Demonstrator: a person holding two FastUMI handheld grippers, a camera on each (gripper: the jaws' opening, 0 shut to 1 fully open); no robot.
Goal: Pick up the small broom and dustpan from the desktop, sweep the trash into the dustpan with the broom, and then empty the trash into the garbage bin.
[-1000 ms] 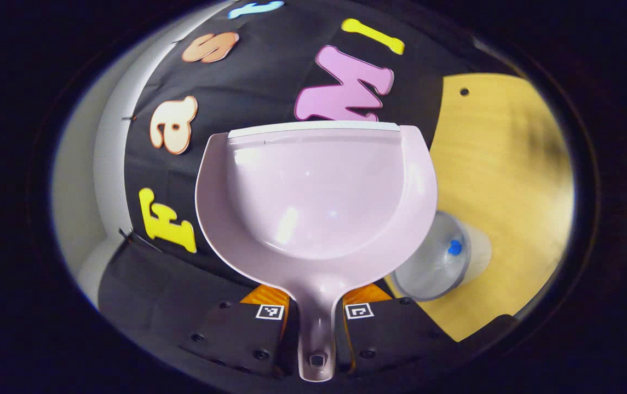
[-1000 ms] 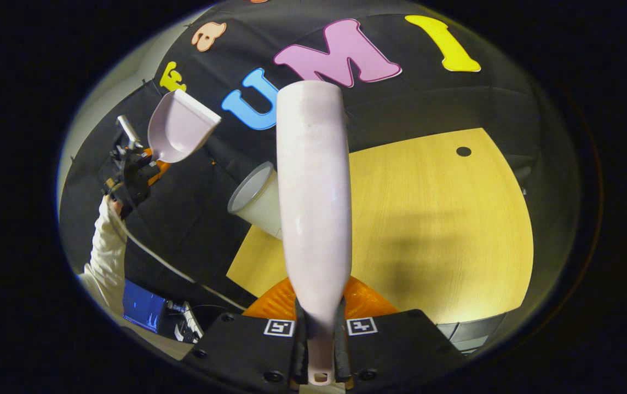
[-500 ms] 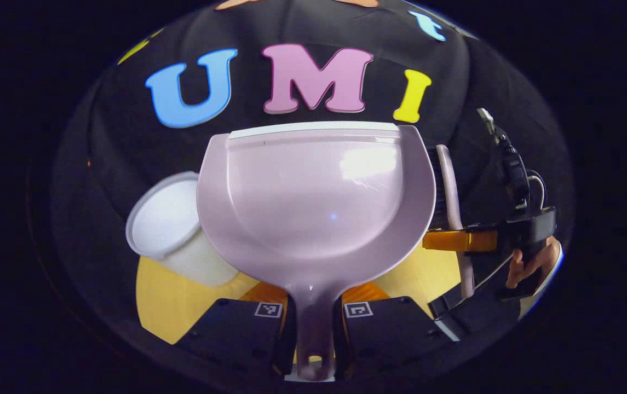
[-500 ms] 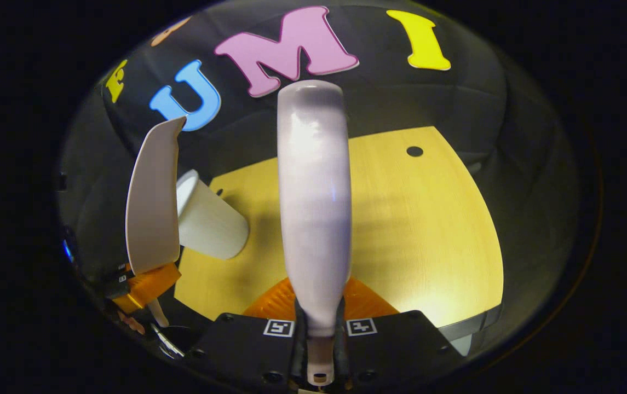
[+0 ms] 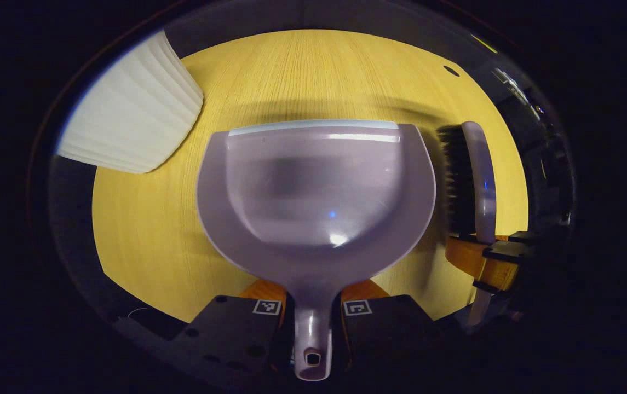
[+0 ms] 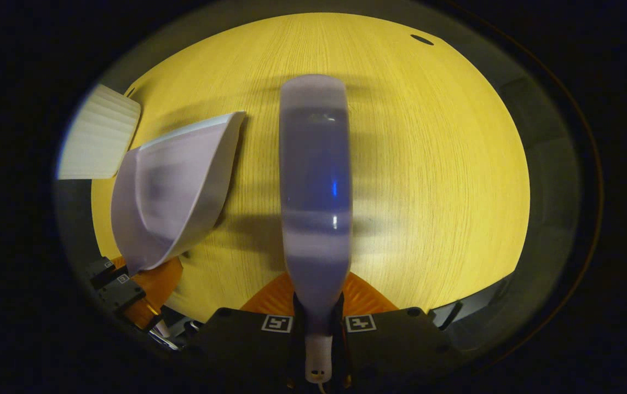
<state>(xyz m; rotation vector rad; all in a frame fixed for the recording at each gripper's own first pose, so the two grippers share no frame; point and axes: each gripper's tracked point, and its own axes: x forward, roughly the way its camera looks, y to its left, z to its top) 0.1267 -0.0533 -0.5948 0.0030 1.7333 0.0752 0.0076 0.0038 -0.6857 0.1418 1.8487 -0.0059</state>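
Pick-up is done: the dustpan handle is pinched by the left gripper, the broom handle by the right gripper. Pan is seen empty, no trash seen on the desk, so sweeping and emptying are judged done; only setting tools down may be left. Both are held over the desk, broom just right of pan. Bin stands far left, apart from the pan. Nothing is seen in the way.

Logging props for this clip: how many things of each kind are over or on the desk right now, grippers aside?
Dustpan: 1
Small broom: 1
White ribbed garbage bin: 1
Total: 3
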